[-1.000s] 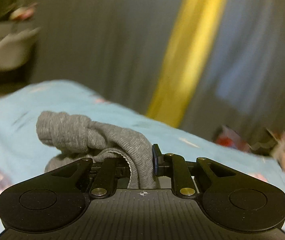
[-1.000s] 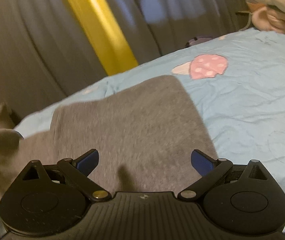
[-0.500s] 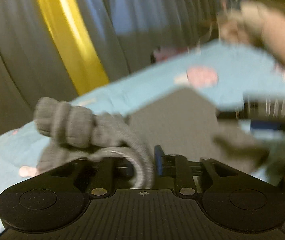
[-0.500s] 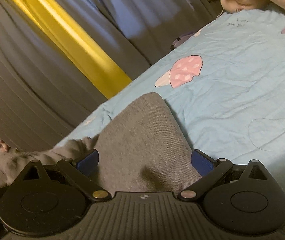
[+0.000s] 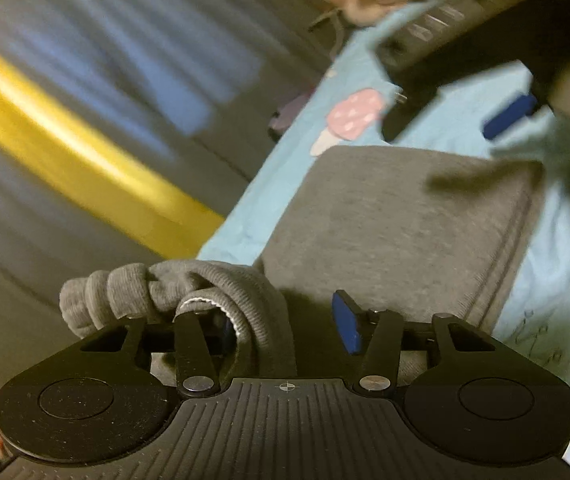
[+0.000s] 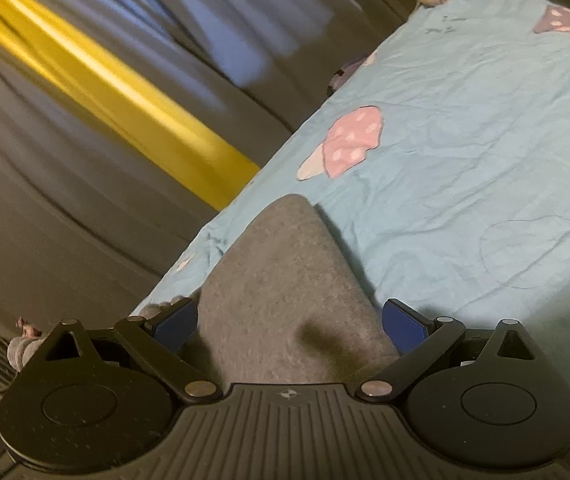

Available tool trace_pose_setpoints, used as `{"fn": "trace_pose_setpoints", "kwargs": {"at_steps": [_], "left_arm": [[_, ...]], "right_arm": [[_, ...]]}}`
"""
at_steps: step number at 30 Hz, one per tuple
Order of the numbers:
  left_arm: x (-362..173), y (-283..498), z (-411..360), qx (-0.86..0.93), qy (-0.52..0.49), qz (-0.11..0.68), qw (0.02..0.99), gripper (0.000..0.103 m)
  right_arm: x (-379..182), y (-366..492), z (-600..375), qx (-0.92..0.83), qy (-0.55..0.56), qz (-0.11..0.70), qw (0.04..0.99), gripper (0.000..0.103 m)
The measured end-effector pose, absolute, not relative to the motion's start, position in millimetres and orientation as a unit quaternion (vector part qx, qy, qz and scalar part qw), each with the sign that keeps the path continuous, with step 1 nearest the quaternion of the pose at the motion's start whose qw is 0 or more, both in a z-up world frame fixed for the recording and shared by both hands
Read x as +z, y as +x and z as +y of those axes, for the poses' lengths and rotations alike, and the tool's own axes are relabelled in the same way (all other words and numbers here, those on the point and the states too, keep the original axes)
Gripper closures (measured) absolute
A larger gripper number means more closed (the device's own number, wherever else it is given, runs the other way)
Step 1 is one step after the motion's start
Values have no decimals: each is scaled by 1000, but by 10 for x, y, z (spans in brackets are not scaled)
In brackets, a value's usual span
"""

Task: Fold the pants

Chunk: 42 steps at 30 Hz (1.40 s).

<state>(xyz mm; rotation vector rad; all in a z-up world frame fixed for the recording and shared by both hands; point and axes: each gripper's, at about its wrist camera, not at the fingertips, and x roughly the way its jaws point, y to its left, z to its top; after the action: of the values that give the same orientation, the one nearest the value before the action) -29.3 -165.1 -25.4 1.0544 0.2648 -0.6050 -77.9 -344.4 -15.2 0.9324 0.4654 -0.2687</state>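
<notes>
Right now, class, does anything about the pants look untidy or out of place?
Yes. One bunched end of the grey pants is draped over the opening left gripper, not flat on the folded part lying on the blue sheet.

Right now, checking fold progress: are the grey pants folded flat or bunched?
Partly folded: a flat grey pants panel lies on the blue sheet, one end bunched at the opening left claw.

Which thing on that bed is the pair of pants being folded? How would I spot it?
Find the light blue bedsheet with its pink mushroom print. Just below that mushroom, near the sheet's edge, lie the grey pants, folded flat. They are the only plain grey cloth on the patterned blue sheet.
</notes>
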Motion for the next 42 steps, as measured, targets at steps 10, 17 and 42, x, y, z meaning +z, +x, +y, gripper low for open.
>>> {"fn": "trace_pose_setpoints", "kwargs": {"at_steps": [10,17,42], "left_arm": [[-1197,-778,-1700,-267,759,-52,591,45],[-1227,-754,-1476,-249,795,-73,548,21],[-17,432,1059,41,-52,298,952,1]], "right_arm": [[-155,-791,-3466,-135,446,225,856,4],[-146,-768,-3462,-132,441,231,857,4],[362,-714,-1868,8,28,237,971,4]]}}
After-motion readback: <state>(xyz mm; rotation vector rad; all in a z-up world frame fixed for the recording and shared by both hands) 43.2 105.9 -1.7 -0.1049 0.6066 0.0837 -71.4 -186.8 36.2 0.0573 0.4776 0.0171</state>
